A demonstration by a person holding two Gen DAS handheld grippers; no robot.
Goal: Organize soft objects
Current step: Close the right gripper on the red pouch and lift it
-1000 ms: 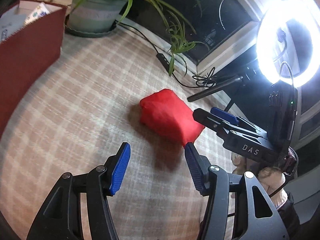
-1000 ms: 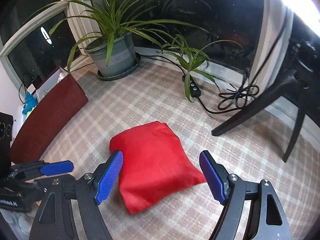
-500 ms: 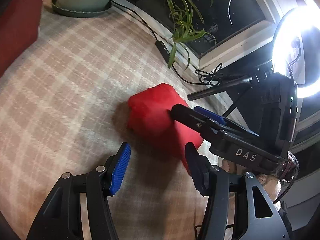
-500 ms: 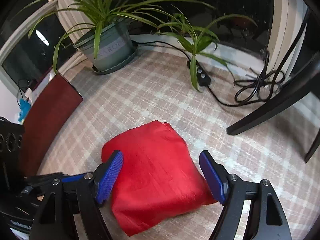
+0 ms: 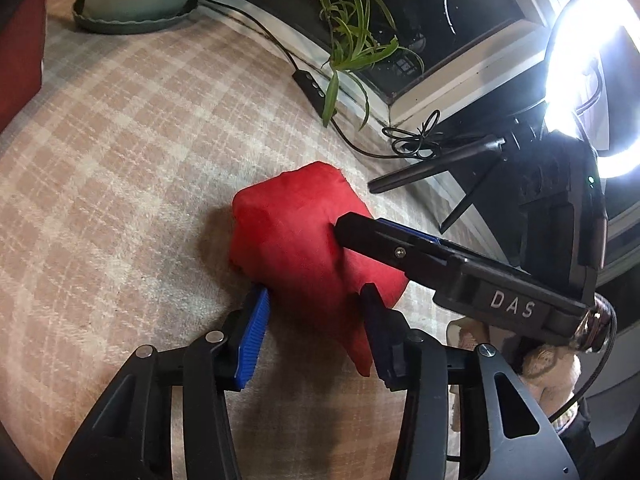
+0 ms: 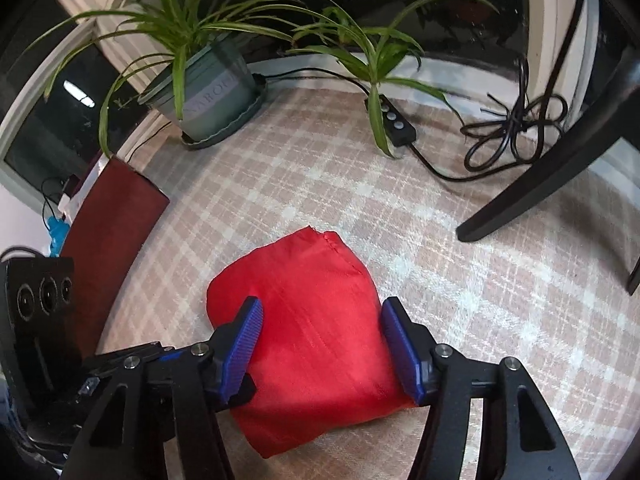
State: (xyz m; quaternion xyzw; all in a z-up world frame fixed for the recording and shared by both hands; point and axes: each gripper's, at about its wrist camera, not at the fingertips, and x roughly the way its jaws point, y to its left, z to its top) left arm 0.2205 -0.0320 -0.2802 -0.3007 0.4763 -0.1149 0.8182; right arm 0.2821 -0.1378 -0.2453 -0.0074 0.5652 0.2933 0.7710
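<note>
Over the plaid cloth [image 6: 460, 240], both tilted-down grippers' jaws (just closing) pinch the red cushion [image 6: 316, 320].

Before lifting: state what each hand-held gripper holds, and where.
Both straddle the red cushion, jaws just closing: left hand-held gripper at one corner, right hand-held gripper across its near end. Firm hold unclear.

Red cushion [image 6: 316, 320] w/ matt woven cloth, plaid tabletop [image 6: 360, 208] cloth soft & fuzzy, hand-held gripper pads [image 6: 402, 346] ribbed blue rubber, matt black plastic arms
</note>
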